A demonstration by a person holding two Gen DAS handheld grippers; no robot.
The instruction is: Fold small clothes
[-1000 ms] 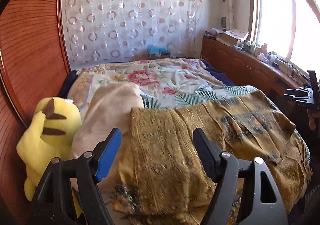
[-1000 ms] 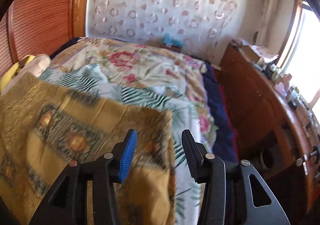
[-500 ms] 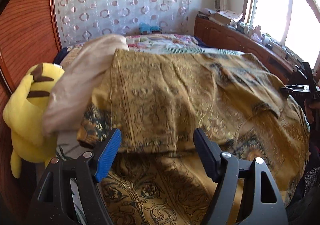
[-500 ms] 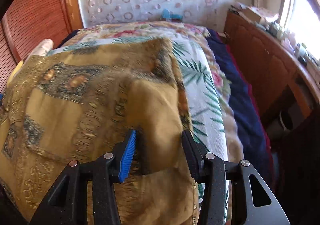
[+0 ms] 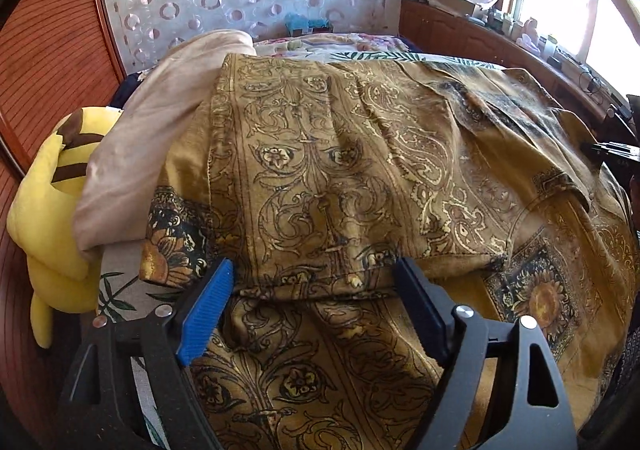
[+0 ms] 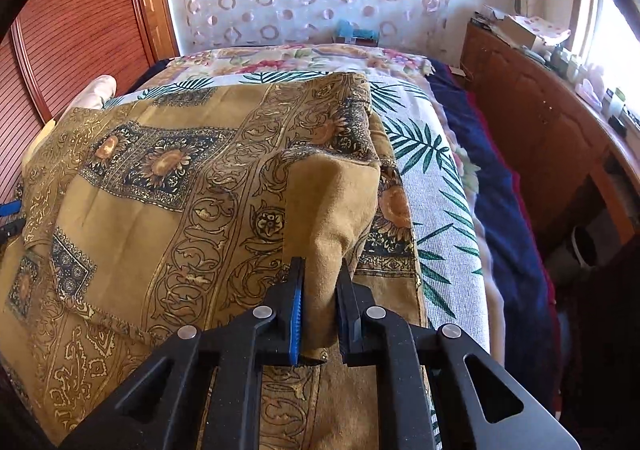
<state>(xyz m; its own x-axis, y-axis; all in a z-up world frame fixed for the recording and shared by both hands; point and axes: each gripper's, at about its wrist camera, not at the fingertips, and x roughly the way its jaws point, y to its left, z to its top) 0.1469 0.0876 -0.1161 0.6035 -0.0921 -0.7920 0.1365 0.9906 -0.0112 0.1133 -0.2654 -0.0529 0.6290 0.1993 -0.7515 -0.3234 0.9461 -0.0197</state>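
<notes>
The bed (image 6: 448, 186) carries a leaf-and-flower printed bedspread, and over most of its near half lies the mustard-gold cloth (image 5: 328, 154), the largest item in both views. The cloth is printed with dark scrolling vine borders, paisley bands and dark square panels each holding a sunflower motif; plain ochre fields sit between the panels. It is doubled over on itself: in the left wrist view an upper layer ends in a hemmed edge that runs across the frame just ahead of the fingertips, with a lower layer of the same print showing beneath it. Creases and a loose flap mark the cloth toward the right side of that view. A beige garment (image 5: 152, 138) lies against the cloth's left edge and partly over a yellow plush toy (image 5: 44, 218) at the bedside. The left hand-held gripper (image 5: 312, 290) stands wide, its jaws having just opened further; the hemmed edge lies between the fingers, with neither pad pressing on it. The right hand-held gripper (image 6: 320, 290) has just narrowed and now pinches a raised fold of plain ochre fabric at the cloth's right edge, the fold standing up in a peak between the pads.
</notes>
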